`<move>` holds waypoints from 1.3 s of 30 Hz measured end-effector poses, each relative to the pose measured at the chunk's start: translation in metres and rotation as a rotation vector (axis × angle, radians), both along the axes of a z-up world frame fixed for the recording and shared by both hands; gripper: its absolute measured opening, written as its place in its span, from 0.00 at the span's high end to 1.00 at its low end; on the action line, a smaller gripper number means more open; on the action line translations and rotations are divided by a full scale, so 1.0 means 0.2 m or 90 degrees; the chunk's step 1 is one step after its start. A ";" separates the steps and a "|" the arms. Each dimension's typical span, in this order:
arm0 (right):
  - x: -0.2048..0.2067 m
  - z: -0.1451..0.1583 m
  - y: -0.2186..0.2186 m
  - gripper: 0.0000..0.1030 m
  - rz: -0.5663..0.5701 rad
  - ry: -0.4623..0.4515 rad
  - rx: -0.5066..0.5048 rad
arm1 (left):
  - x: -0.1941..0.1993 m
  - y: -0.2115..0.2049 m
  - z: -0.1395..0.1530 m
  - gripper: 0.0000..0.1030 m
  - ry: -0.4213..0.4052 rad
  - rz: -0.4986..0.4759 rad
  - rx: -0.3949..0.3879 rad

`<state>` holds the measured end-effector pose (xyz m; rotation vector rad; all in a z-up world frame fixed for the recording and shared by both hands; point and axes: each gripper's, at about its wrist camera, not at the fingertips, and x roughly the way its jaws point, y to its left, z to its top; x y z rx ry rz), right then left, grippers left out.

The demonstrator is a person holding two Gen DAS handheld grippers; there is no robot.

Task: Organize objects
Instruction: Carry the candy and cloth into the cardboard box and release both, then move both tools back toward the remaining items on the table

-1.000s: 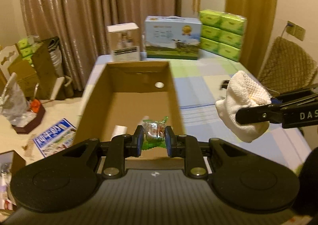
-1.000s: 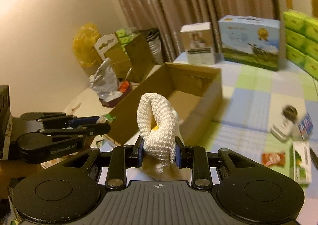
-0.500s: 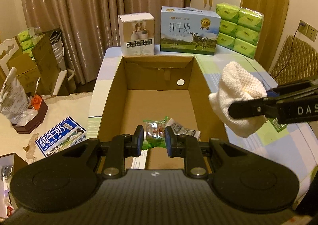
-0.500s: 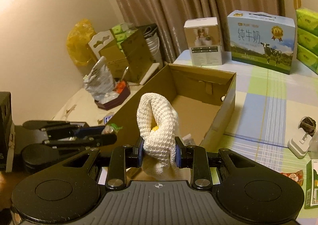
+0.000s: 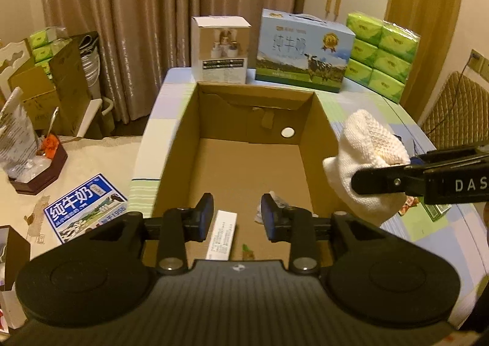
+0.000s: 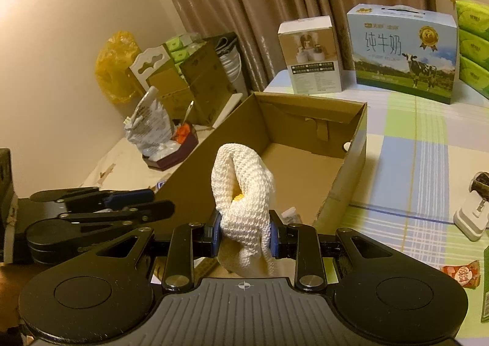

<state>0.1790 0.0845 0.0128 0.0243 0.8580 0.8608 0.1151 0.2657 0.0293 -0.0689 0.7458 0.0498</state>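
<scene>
The cardboard box [image 5: 253, 159] on the worktop [image 6: 428, 144] is the collecting point, and it is only partly filled. Near its front wall lie a white slim carton [image 5: 222, 234], a crumpled wrapper [image 5: 276, 202] and a green-wrapped candy [image 5: 248, 253], the candy lowest in the left wrist view and half hidden by the gripper body.

The left gripper [image 5: 237, 217] hangs over the box's near end; its fingers have just been opening and now stand apart with nothing between them, so the candy counts as delivered.

The right gripper [image 6: 243, 234] has its fingers clamped on a white knitted cloth [image 6: 244, 193], which hangs above the box's near right corner and not yet inside. Releasing it into the box is, I judge, the step in hand.

Still outside, right of the box, lie a red snack packet [image 6: 461, 275], a white plug adapter [image 6: 472, 214] and a green packet [image 6: 485, 285], so several fetches are probably left
</scene>
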 end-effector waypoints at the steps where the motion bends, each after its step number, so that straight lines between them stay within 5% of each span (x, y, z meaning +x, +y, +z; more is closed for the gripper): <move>1: 0.00 0.00 0.01 0.74 0.002 -0.001 -0.001 | -0.01 0.01 0.00 0.72 -0.001 0.002 0.003; 4: 0.00 -0.01 0.04 0.73 0.004 -0.001 -0.001 | -0.04 0.04 0.02 0.70 -0.007 0.011 -0.002; 6: 0.00 -0.02 0.05 0.63 0.007 0.002 0.016 | -0.07 0.05 0.02 0.69 -0.010 0.019 -0.004; 8: 0.01 -0.02 0.05 0.32 -0.005 0.004 0.032 | -0.09 0.06 0.02 0.69 -0.012 0.025 -0.005; 24: -0.20 0.13 -0.32 0.23 -0.087 -0.031 0.073 | -0.30 -0.03 0.05 0.50 -0.022 0.054 -0.023; 29: -0.31 0.14 -0.47 0.16 -0.101 -0.056 0.039 | -0.38 -0.14 0.09 0.48 -0.022 0.063 -0.029; 39: -0.47 0.09 -0.78 0.08 -0.138 -0.071 0.000 | -0.50 -0.40 0.13 0.23 -0.023 0.062 -0.041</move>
